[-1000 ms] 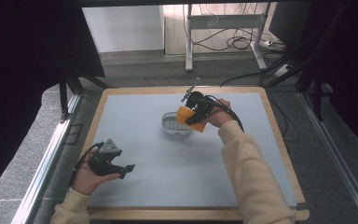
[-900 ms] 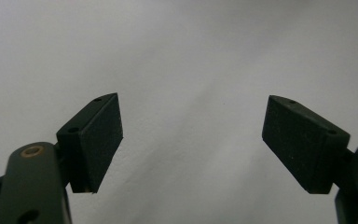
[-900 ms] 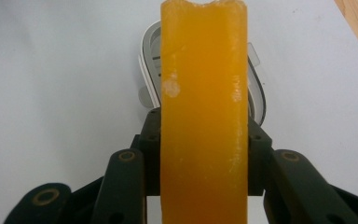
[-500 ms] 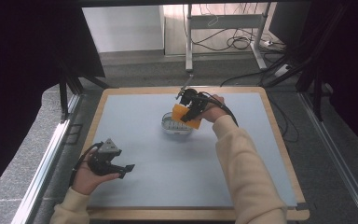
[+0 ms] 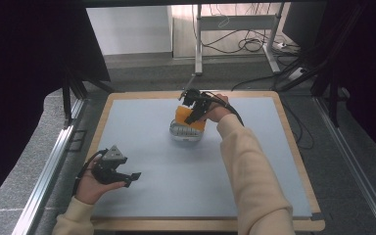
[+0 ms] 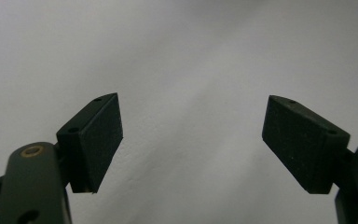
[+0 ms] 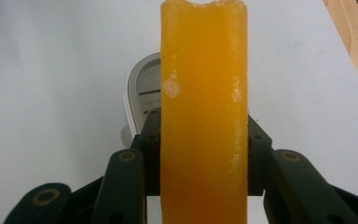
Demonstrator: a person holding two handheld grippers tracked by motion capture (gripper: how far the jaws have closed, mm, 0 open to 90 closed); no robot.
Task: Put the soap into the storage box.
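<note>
An orange soap-like bar (image 7: 204,112) stands upright between the jaws of my right gripper (image 7: 204,154), which is shut on it. In the high view that right gripper (image 5: 195,111) holds the orange bar (image 5: 189,119) just above a white slotted dish (image 5: 183,133) at the middle back of the mat. The white dish (image 7: 142,98) also peeks out behind the bar in the right gripper view. My left gripper (image 5: 127,178) rests in a hand at the mat's front left, and the left gripper (image 6: 193,140) has its jaws spread wide over bare mat with nothing between them.
A light blue-grey mat (image 5: 196,181) covers a wooden-edged table (image 5: 293,147). A metal rail (image 5: 49,166) runs along the left side. Cables and a desk frame (image 5: 235,29) lie on the floor beyond the far edge.
My right gripper has carried the orange bar leftward, from the dish's right side to over it. The left hand has stayed put.
</note>
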